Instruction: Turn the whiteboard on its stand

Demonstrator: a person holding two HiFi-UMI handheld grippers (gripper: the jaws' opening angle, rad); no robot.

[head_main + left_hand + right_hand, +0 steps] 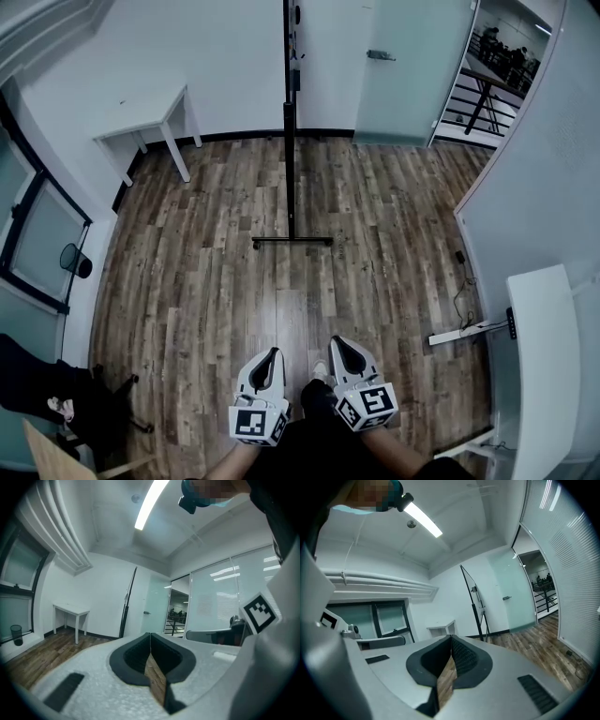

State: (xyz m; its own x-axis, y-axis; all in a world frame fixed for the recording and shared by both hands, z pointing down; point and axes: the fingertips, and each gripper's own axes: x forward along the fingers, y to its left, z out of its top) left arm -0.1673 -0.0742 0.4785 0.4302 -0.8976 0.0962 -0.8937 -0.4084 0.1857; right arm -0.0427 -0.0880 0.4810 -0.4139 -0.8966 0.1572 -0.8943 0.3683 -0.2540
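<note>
Left grey tool (pixel 271 356): jaws are pressing together, gripping nothing. Right grey tool (pixel 341 345): jaws are likewise meeting, empty. Black-framed whiteboard on its stand (pixel 289 112): is standing edge-on on the wooden floor (pixel 206 281), well apart from both.

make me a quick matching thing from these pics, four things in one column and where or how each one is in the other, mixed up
Things:
1. whiteboard
2. white table
3. frosted door
4. left gripper

Places or states:
a. at the far wall, right of the whiteboard
b. jaws together, nothing between them
c. seen edge-on, standing mid-room
d. at the far wall, left of the whiteboard

Pairs: 1-c, 2-d, 3-a, 4-b
</note>
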